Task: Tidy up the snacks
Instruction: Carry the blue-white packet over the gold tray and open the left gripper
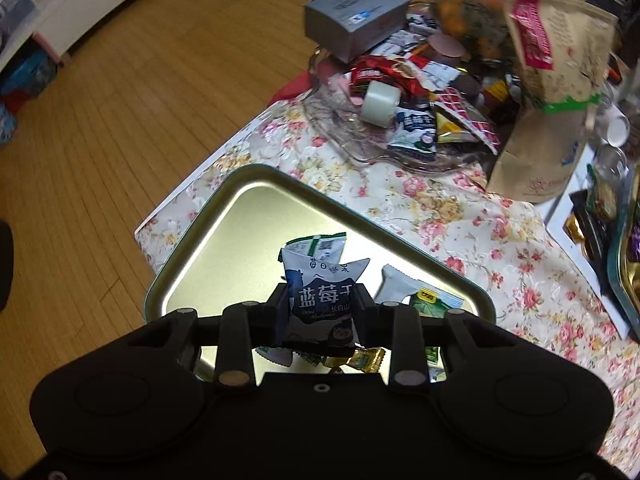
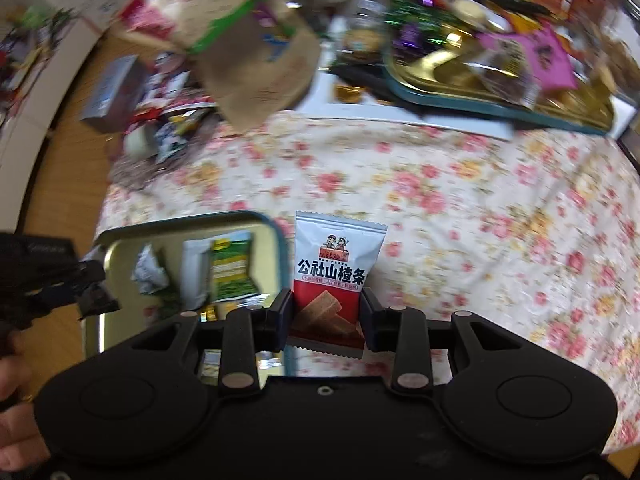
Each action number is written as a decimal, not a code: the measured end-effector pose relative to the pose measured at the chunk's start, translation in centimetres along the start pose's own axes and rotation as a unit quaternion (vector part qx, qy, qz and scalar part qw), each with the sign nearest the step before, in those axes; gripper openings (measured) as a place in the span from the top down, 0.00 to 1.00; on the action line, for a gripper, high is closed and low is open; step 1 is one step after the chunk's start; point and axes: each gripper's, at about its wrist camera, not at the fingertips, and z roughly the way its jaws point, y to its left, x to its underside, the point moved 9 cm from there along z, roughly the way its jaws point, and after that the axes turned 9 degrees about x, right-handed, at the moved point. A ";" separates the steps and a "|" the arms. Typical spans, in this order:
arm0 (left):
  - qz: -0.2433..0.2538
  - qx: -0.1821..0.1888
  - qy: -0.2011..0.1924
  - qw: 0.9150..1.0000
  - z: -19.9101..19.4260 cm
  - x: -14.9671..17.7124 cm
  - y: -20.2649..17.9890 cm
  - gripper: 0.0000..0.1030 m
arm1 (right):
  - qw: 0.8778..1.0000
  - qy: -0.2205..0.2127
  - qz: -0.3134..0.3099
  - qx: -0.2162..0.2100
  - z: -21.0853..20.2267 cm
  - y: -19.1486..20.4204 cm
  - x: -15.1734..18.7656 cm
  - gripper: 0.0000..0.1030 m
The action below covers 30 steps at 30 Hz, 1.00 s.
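The left gripper (image 1: 322,308) is clamped on a blue-and-white packet (image 1: 320,292) (blueberry print, pinched at its sides), held above a shallow metal tin (image 1: 224,216) that sits at the near corner of the floral-clothed table (image 1: 440,216). Below the packet, inside the tin, lie a green-and-white sachet (image 1: 318,246), a white wrapper (image 1: 394,284), a green packet (image 1: 434,302) and a gold-wrapped candy (image 1: 366,358).

Toward the table's far edge a clear glass dish (image 1: 340,128) holds a heap of mixed snacks with a roll of tape (image 1: 380,102) on top, and a grey box (image 1: 356,16) leans on the dish's far rim. A brown paper bag (image 1: 556,92) closed by a green clip stands just beside the dish.

The right gripper (image 2: 326,312) has its fingers pressed narrowly against a red-and-white packet (image 2: 334,268) (hawthorn strips pictured on it), held upright over the cloth (image 2: 460,208) just beside the tin's (image 2: 280,240) rim. From this side the tin shows the green packet (image 2: 232,270) and the white wrapper (image 2: 196,272). The left gripper's dark tip (image 2: 90,292) reaches over the tin's other edge. A larger gold tray (image 2: 452,76) with a teal rim, full of sweets, sits at the table's far side; the background is blurred. Part of a hand (image 2: 16,420) shows at the lower edge.
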 end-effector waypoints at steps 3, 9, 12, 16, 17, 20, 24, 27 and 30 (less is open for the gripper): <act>-0.009 -0.008 0.009 1.000 0.3 -0.1 1.1 0.59 | 0.999 -0.011 -0.031 -0.021 -0.6 2.9 0.3 0.64; -0.040 -0.010 0.010 0.999 0.1 -0.6 3.4 0.59 | 0.996 -0.025 -0.071 -0.039 -1.2 6.6 0.8 0.64; -0.057 -0.013 0.011 0.998 0.1 -0.7 4.4 0.58 | 0.996 -0.024 -0.078 -0.047 -1.2 7.4 0.9 0.64; -0.054 -0.006 0.012 0.998 0.0 -0.9 4.5 0.58 | 0.995 -0.023 -0.088 -0.050 -1.1 8.2 1.2 0.64; -0.050 -0.009 0.011 0.999 -0.1 -0.9 4.4 0.58 | 0.994 -0.024 -0.090 -0.049 -1.0 8.4 1.2 0.64; -0.042 -0.011 0.009 0.999 0.0 -0.9 4.1 0.58 | 0.993 -0.027 -0.098 -0.052 -1.0 9.0 1.4 0.64; -0.037 -0.002 0.014 0.999 0.1 -0.6 3.7 0.58 | 0.992 -0.033 -0.097 -0.067 -1.4 9.4 1.5 0.59; -0.032 0.000 0.014 0.999 0.2 -0.5 3.4 0.58 | 0.991 -0.037 -0.101 -0.078 -1.8 9.7 1.5 0.57; -0.027 0.006 0.012 1.000 0.1 -0.4 3.1 0.58 | 0.991 -0.044 -0.106 -0.074 -2.1 9.6 1.5 0.56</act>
